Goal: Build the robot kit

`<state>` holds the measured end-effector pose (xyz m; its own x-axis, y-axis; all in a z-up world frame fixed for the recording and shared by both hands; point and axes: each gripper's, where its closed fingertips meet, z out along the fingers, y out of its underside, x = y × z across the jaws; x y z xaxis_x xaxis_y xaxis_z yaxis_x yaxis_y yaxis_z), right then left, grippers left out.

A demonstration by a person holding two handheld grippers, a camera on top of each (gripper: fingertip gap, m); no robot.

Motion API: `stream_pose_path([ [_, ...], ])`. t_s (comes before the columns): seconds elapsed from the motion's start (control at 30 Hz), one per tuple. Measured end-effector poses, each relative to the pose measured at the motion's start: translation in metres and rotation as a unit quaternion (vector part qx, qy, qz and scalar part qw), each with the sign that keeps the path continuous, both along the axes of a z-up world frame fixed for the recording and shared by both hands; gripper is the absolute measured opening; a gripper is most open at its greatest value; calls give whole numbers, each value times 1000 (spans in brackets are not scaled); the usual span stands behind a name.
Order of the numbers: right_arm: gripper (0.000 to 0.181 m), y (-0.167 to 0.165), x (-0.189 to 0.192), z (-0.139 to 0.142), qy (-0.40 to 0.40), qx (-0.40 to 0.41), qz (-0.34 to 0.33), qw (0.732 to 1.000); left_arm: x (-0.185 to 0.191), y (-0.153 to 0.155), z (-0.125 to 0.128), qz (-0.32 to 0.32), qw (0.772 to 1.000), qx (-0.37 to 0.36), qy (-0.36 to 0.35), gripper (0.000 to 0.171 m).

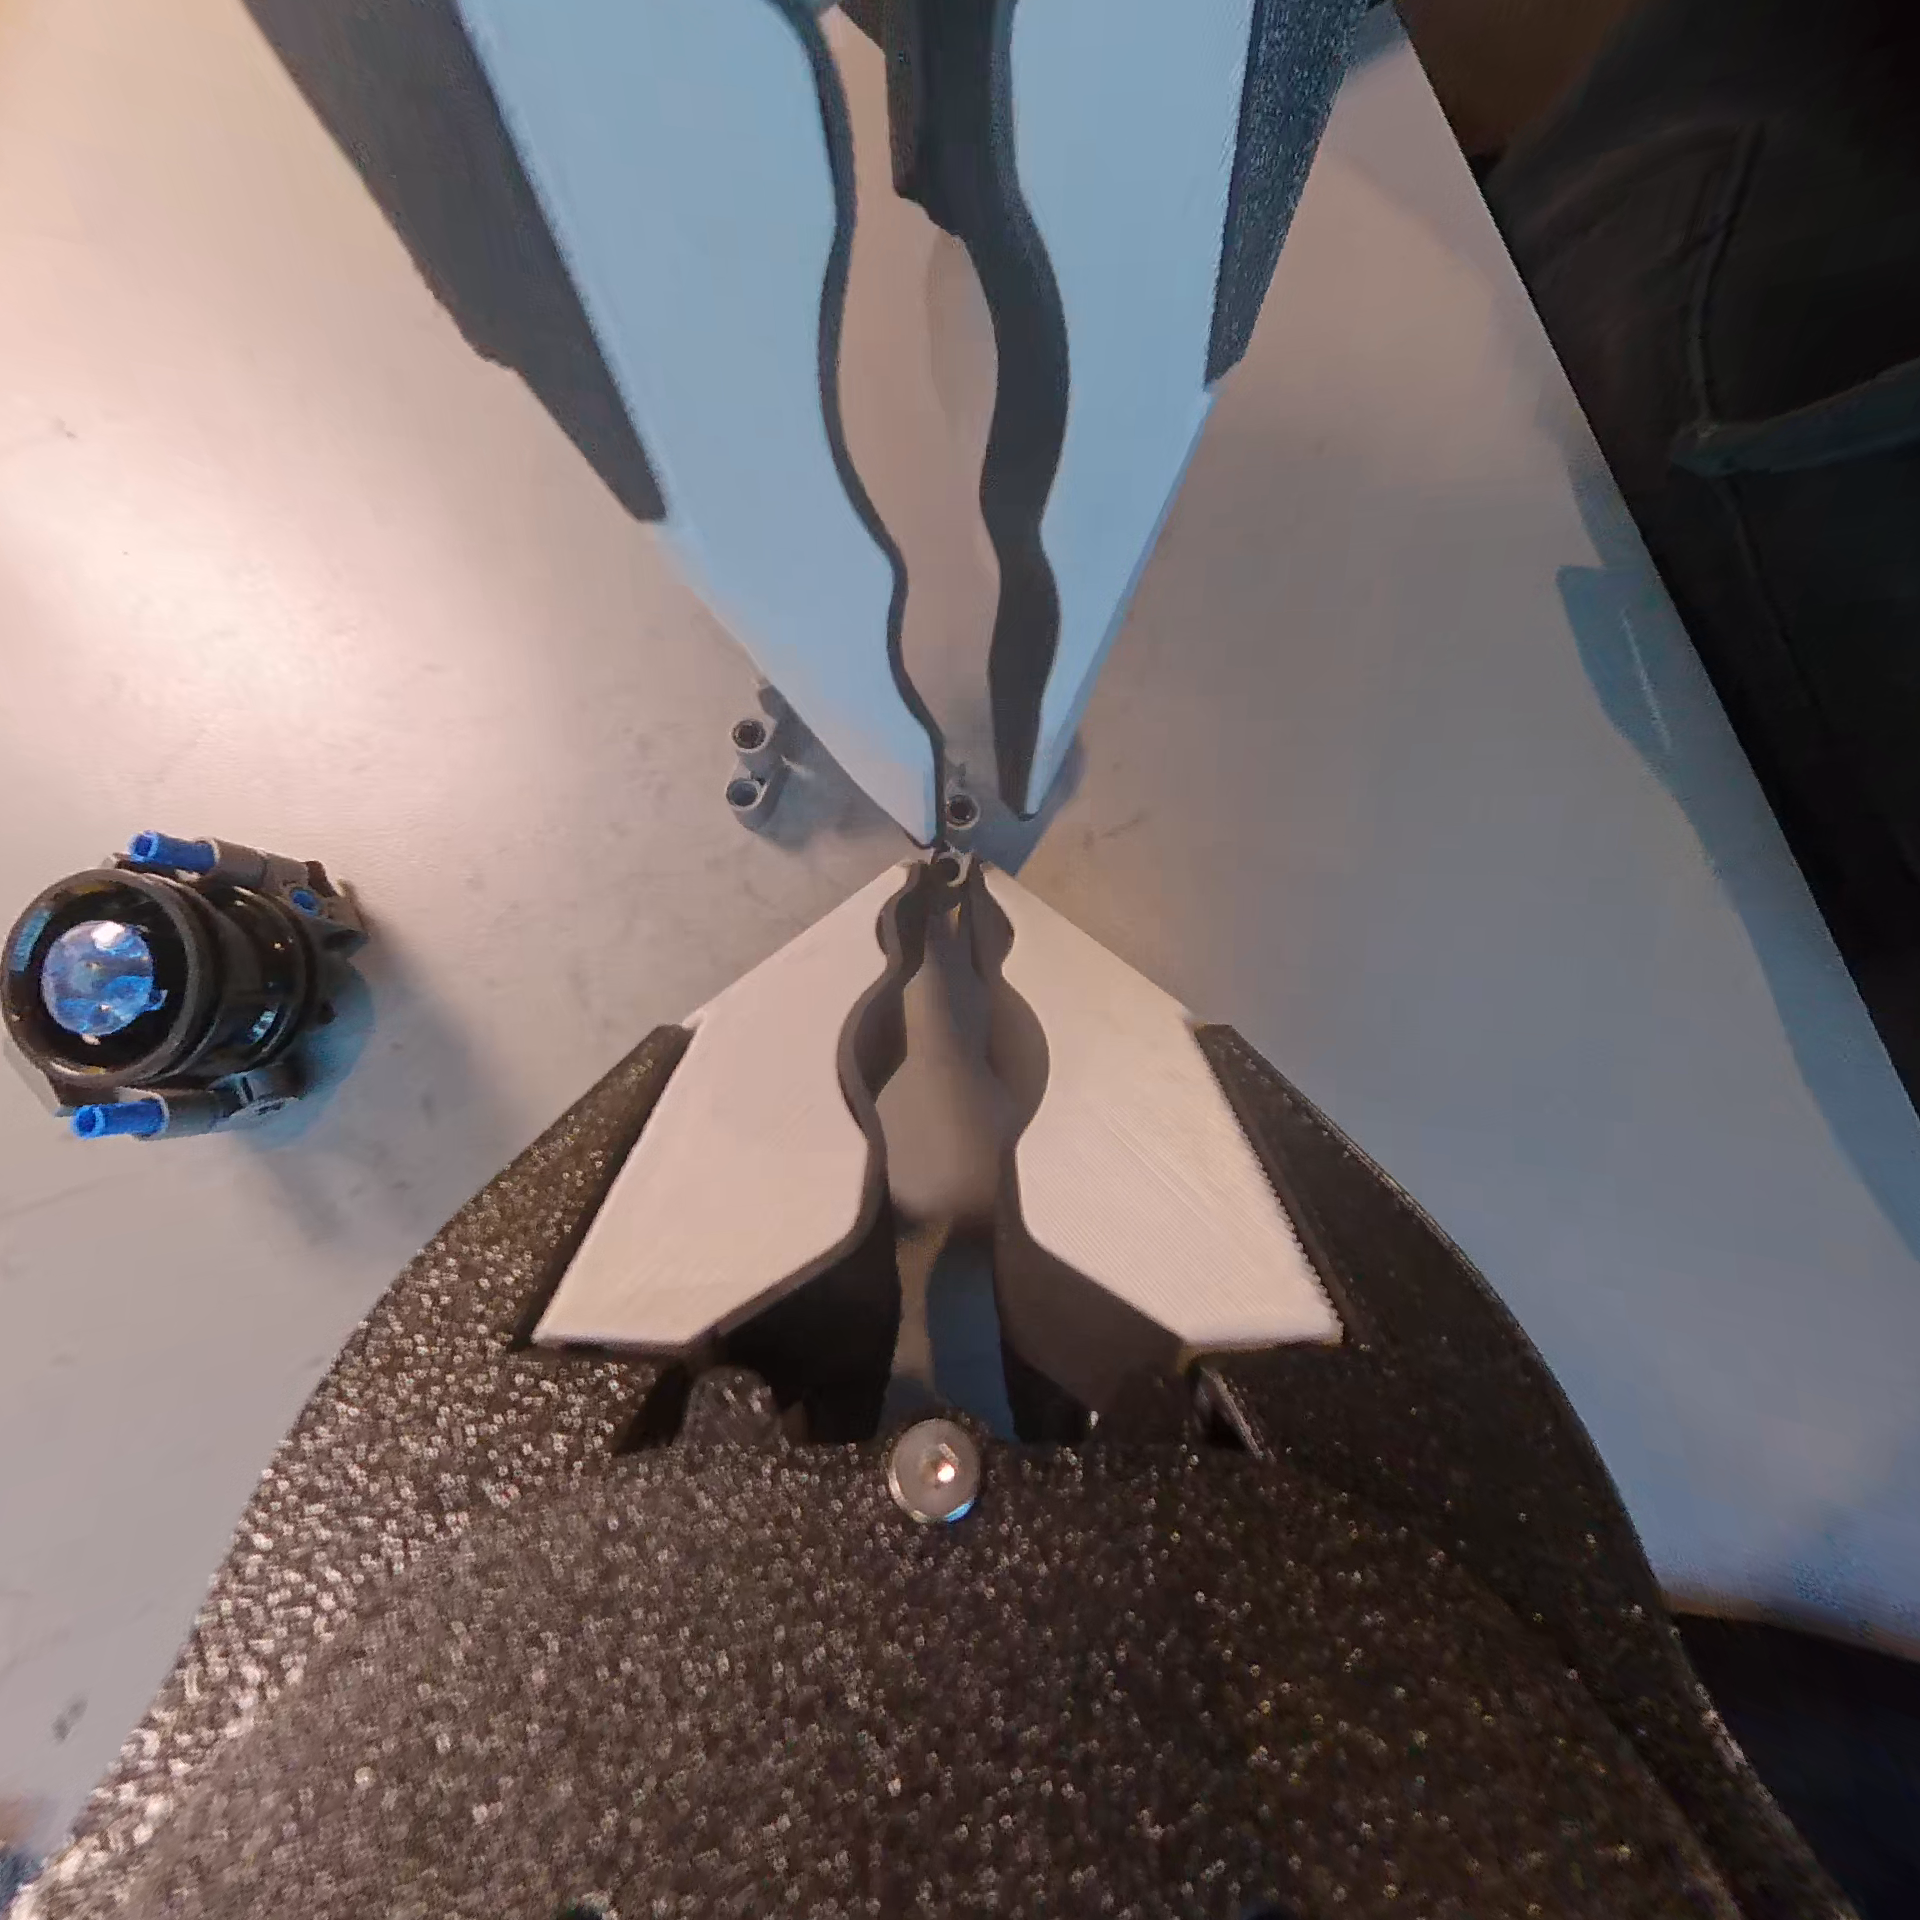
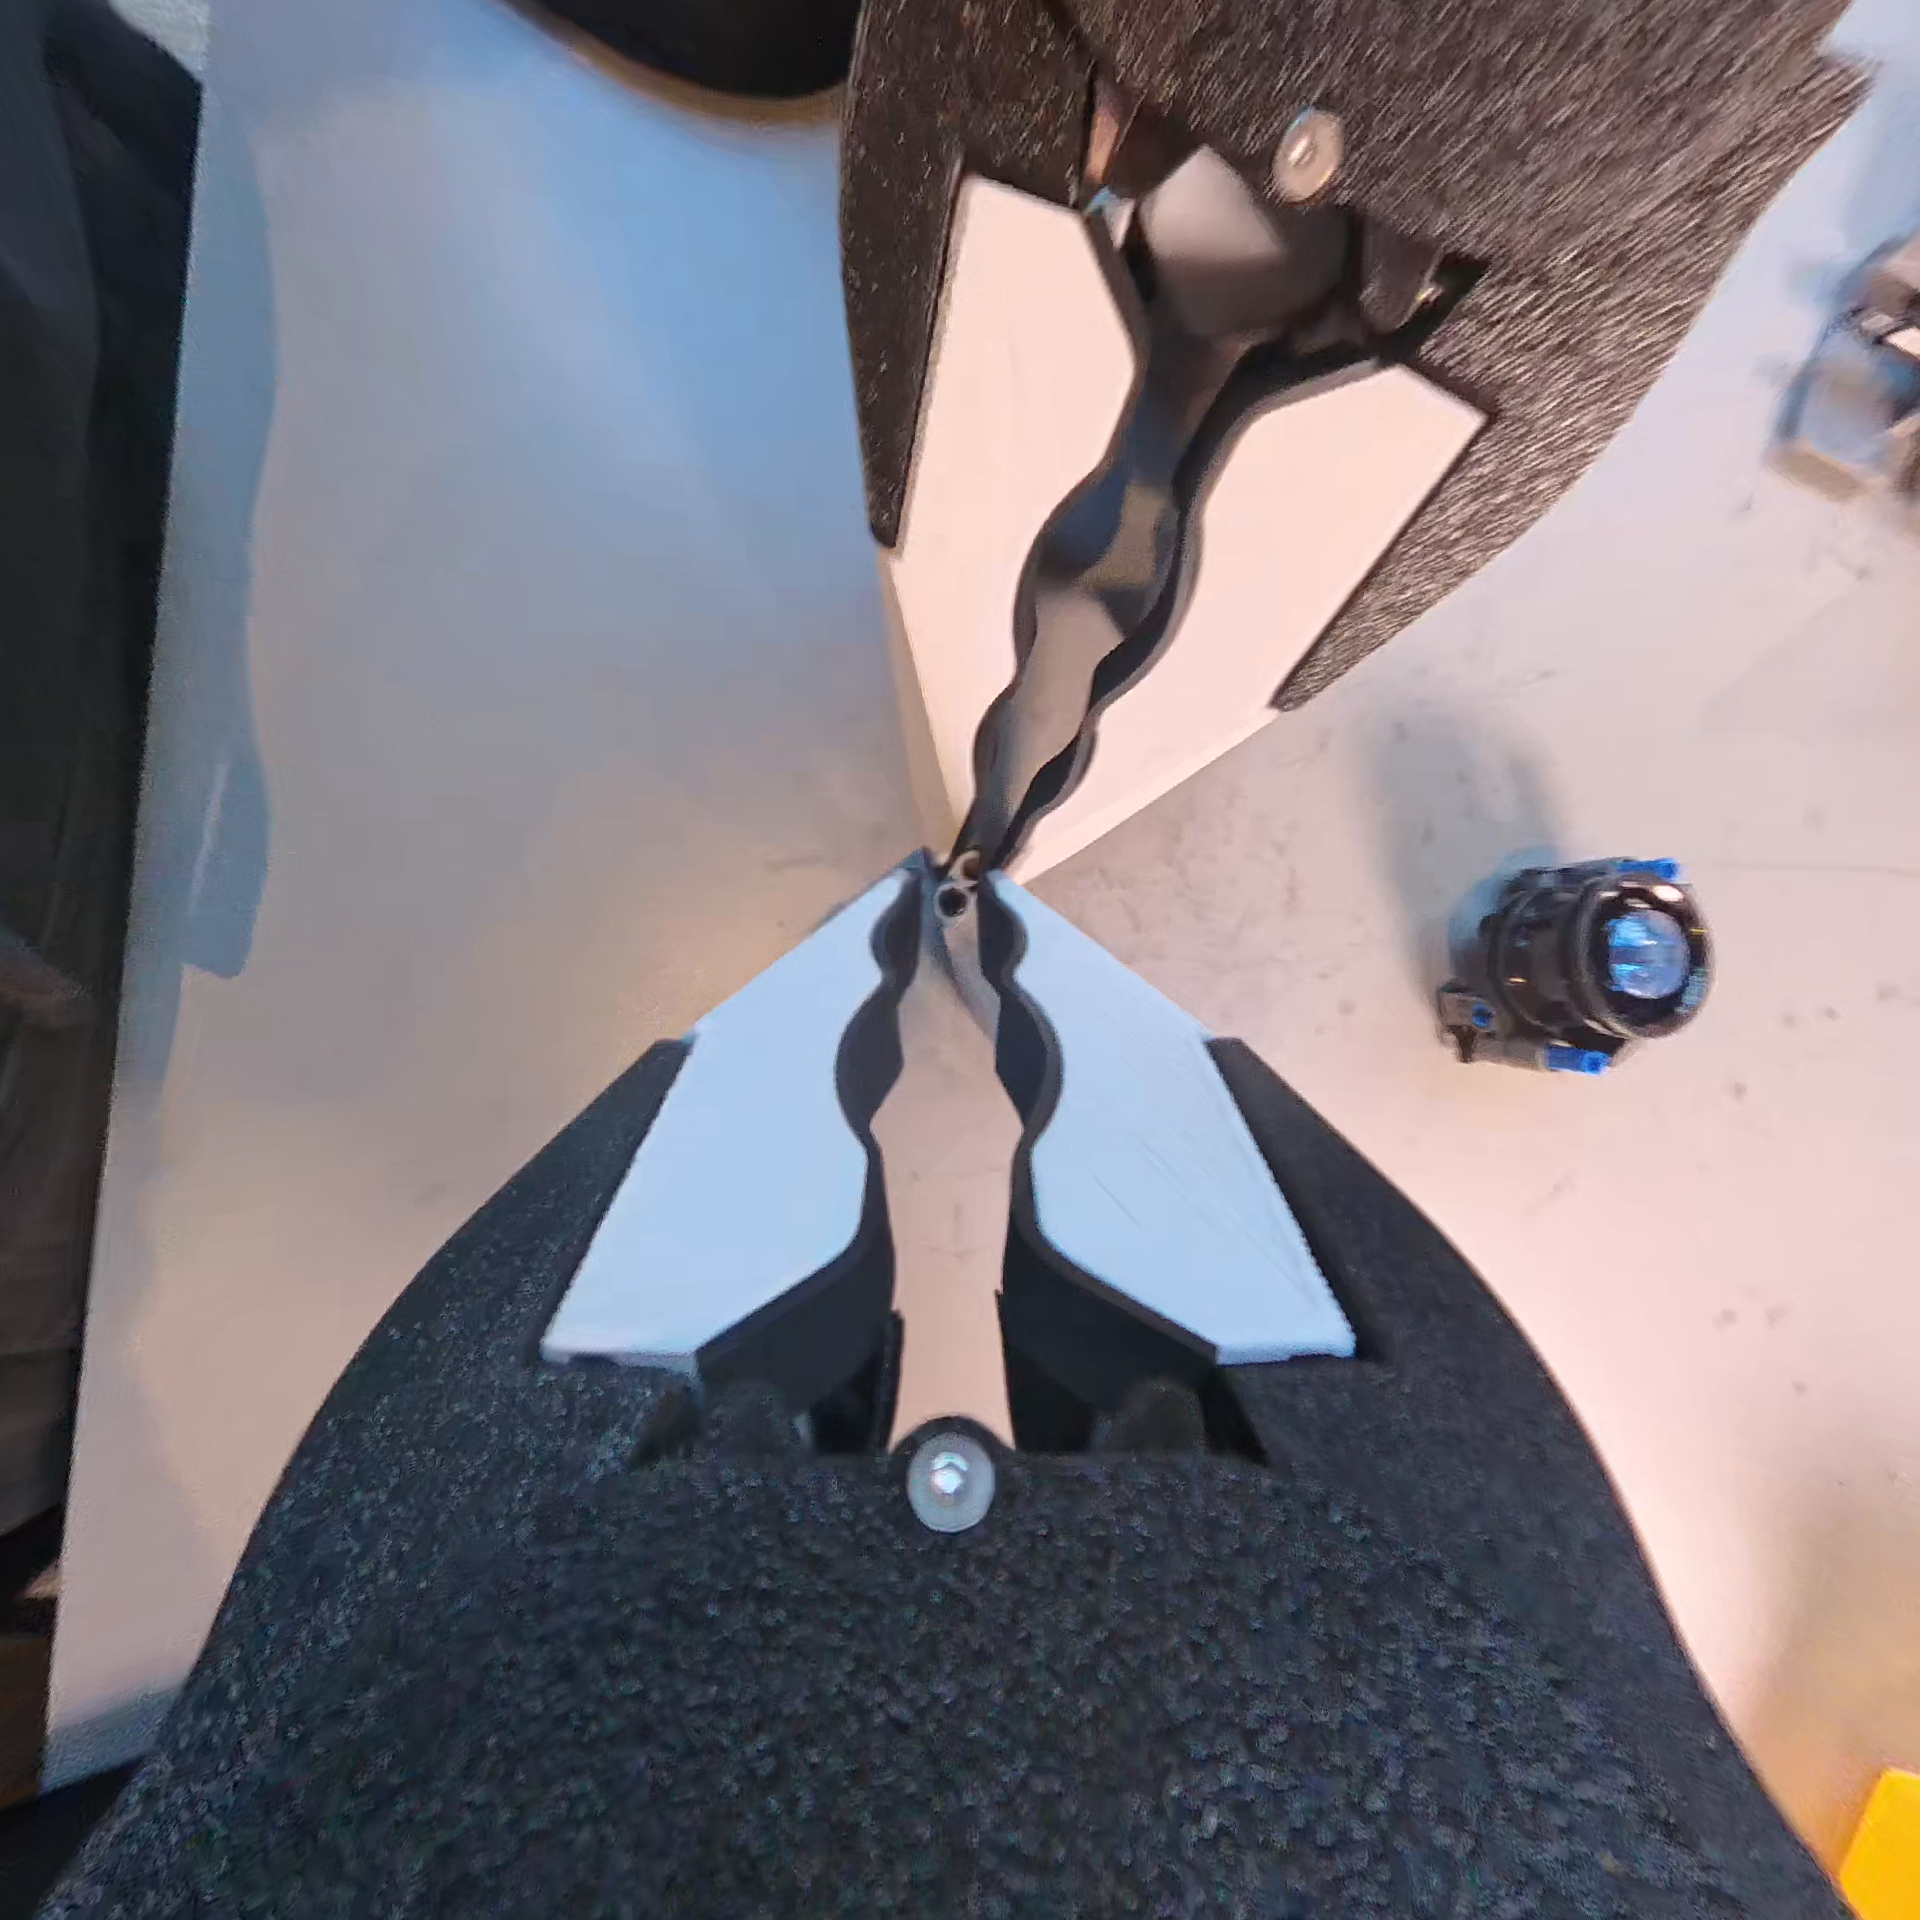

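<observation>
White table (image 1: pixel 1351 935) | left gripper (image 1: pixel 948 868), right gripper (image 2: pixel 954 896) each pinching small grey connector (image 1: pixel 954 862)

Your left gripper (image 1: pixel 948 868) points toward 12 o'clock in its own view, jaws nearly closed, pinching a small grey piece (image 1: pixel 951 864). Your right gripper (image 2: pixel 954 896) meets it tip to tip, entering the left view from 12 o'clock, jaws likewise pinched on a small piece.

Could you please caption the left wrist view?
Left gripper and right gripper pinch small grey tubular pieces tip-to-tip above white table.
</observation>
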<state>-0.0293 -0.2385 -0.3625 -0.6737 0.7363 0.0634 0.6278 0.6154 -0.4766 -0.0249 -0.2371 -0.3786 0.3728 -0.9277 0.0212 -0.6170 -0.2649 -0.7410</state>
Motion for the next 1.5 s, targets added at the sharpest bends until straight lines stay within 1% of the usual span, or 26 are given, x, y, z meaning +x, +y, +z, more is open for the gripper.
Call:
stream_pose_path([
  [0.03,1,1,-2,2,10,8,-3,1000,0,0,0,1,1000,-2,-1,7],
  [0.07,0,0,0,0,5,14,-1,1000,0,0,0,1,1000,-5,-2,7],
  [0.23,0,-2,1,-2,-19,19,-3,1000,0,0,0,3,1000,-8,-3,7],
  [0.47,0,-1,1,-2,-27,40,-7,999,0,0,0,5,1000,-20,-8,7],
  [0.53,0,-1,0,-2,-6,38,-10,999,0,-1,0,4,1000,-12,-5,6],
  [0.6,2,-1,0,1,38,38,-5,999,0,-1,0,6,1000,2,1,6],
  [0.63,22,-1,0,6,69,38,4,997,0,-1,0,5,1000,11,5,6],
  [0.7,26,6,2,13,109,52,2,993,-2,-1,0,6,999,31,14,6],
  [0.77,28,16,3,11,133,80,1,988,-4,-1,1,6,998,52,28,6],
  [0.83,27,15,2,5,150,82,7,985,-5,1,3,10,997,67,37,7],
  [0.9,9,17,0,-2,165,103,17,981,-6,4,10,20,996,79,27,7],
  [0.97,3,17,-2,-1,213,124,45,968,-10,7,20,33,995,95,8,7],
  [1.0,2,16,-3,2,246,128,56,959,-10,7,26,37,995,96,-15,8],
  [1.03,2,16,-5,8,280,131,60,949,-10,6,35,40,994,95,-47,8],
  [1.1,2,17,-7,22,347,155,73,922,-11,1,58,43,987,80,-131,19],
  [1.13,2,17,-8,30,376,173,83,907,-14,1,71,50,981,66,-177,23],
  [1.2,2,14,-8,48,426,200,96,877,-26,8,100,77,955,39,-282,25],
  [1.23,2,11,-7,56,442,207,104,866,-34,13,109,95,941,19,-325,24],
  [1.27,1,8,-7,63,458,214,110,856,-39,18,112,107,930,-7,-352,26],
  [1.33,1,1,-7,76,485,228,132,834,-36,18,111,102,921,-47,-374,29],
  [1.43,2,-7,-6,88,509,246,166,808,-21,20,108,91,923,-66,-368,30],
  [1.5,2,-10,-7,91,515,255,183,798,-10,20,106,81,926,-80,-360,26],
])
